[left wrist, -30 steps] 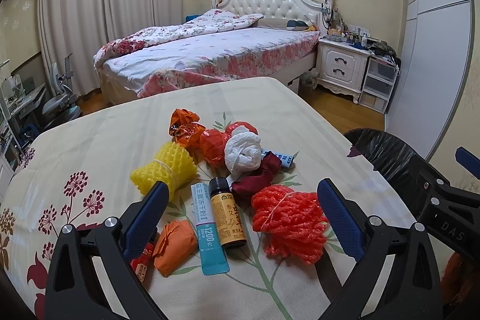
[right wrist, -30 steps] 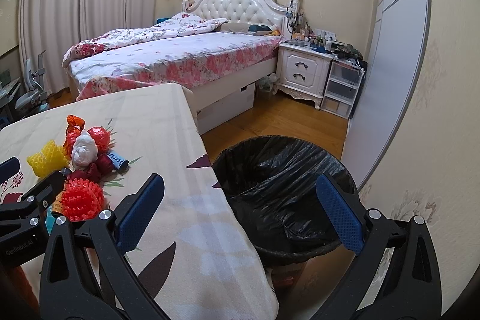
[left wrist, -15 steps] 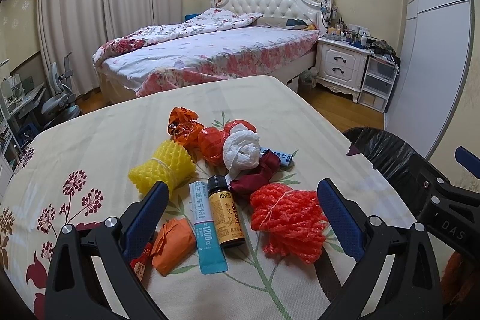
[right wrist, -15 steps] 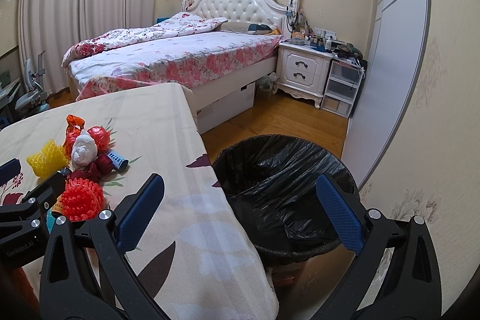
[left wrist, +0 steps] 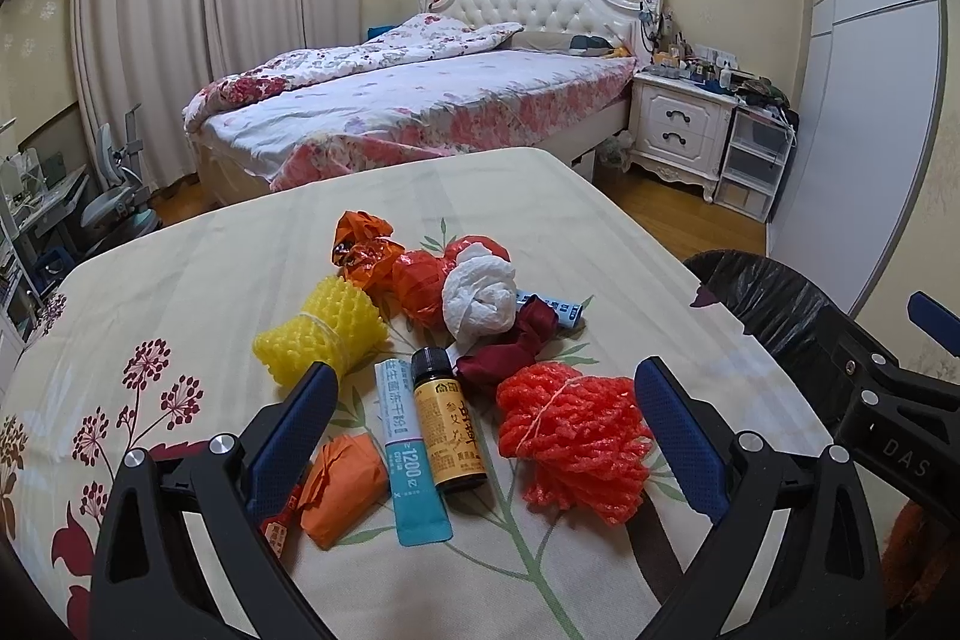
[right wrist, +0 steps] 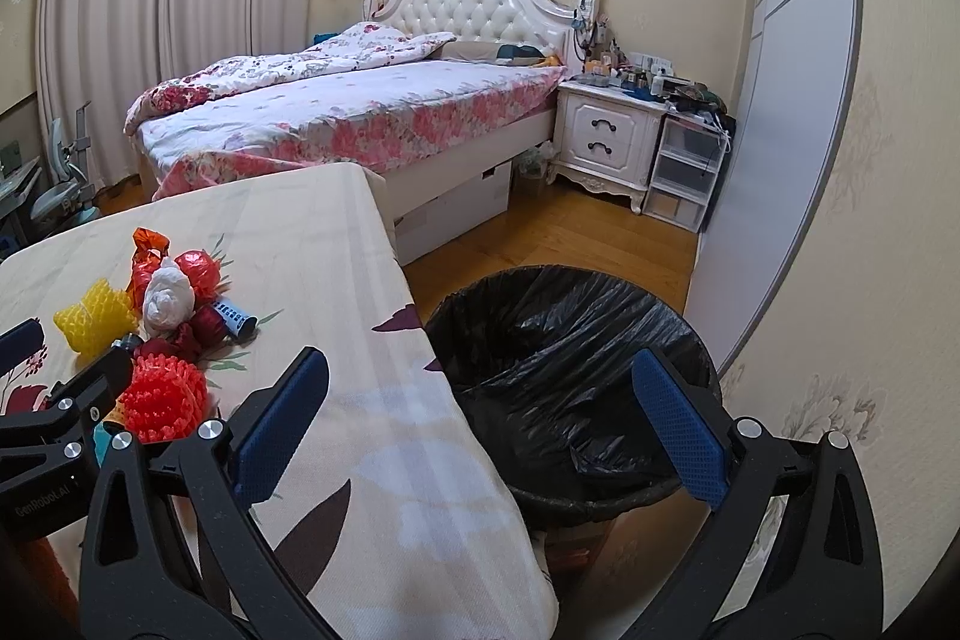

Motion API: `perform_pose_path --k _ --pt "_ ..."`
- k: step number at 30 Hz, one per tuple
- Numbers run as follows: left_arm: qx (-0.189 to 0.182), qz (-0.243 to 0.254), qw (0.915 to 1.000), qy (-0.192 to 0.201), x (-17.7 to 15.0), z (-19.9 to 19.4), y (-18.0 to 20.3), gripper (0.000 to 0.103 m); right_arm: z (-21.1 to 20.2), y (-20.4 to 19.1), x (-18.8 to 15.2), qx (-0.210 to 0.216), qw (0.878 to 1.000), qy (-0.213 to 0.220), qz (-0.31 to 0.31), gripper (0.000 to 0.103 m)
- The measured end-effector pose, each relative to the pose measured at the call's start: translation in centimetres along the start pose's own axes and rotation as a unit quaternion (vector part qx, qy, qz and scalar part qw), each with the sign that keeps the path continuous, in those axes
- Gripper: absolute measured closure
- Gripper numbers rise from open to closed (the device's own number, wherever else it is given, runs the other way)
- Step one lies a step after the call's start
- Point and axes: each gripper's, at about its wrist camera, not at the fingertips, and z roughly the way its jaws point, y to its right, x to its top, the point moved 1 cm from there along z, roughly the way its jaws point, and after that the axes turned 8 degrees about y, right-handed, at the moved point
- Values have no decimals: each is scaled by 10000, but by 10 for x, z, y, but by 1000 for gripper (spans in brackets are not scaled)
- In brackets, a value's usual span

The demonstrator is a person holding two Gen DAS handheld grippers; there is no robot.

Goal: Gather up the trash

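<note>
Trash lies in a heap on the floral tablecloth (left wrist: 180, 292): a red foam net (left wrist: 570, 436), a yellow foam net (left wrist: 321, 337), a brown bottle (left wrist: 450, 424), a teal tube (left wrist: 411, 451), an orange wad (left wrist: 345, 484), a white crumpled paper (left wrist: 480, 295) and red wrappers (left wrist: 420, 274). My left gripper (left wrist: 486, 421) is open and empty, just above the bottle and tube. My right gripper (right wrist: 480, 412) is open and empty, over the table's right edge beside the black-lined bin (right wrist: 570, 340). The red net (right wrist: 162, 397) also shows in the right wrist view.
The bin (left wrist: 762, 292) stands on the wooden floor off the table's right edge. A bed (left wrist: 420, 106) and a white nightstand (left wrist: 678, 130) lie beyond the table. A wardrobe (right wrist: 780, 100) lines the right wall.
My left gripper has edged slightly forward toward the trash heap. The right gripper has hardly moved.
</note>
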Motion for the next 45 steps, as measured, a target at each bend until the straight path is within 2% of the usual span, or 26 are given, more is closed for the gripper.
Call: perform_pose_path --k 6,8,17,21,27,29,31,35,36,37,45 --pt "-30 25 10000 -51 -5 2 4 7 0 1 2 6 10000 -12 3 4" --pt "-19 28 10000 -68 -5 1 3 7 11 -2 -2 18 10000 -38 16 4" --pt "37 97 9999 -79 -2 -6 -13 7 9 -19 -8 238 9996 -130 -67 5" --pt "98 109 9999 -76 -1 -10 -25 7 5 -26 -4 339 9992 -184 -102 20" --pt "231 109 9997 -29 2 -16 -45 9 2 -43 0 569 9980 -226 -184 21" --pt "287 126 9995 -29 1 -17 -51 12 0 -51 2 661 9973 -224 -236 21" --pt "383 115 9992 -54 0 -18 -58 25 -2 -58 3 741 9966 -211 -296 21" --pt "466 15 9988 -181 -5 -16 -76 26 -2 -71 6 866 9952 -226 -388 21" --pt "500 2 9985 -211 -7 -15 -79 27 -2 -74 6 890 9949 -238 -404 24" --pt "524 -20 9983 -246 -9 -15 -82 30 -2 -76 6 907 9947 -256 -412 32" --pt "556 -140 9975 -417 -19 -14 -103 30 1 -89 4 1001 9929 -388 -512 32"
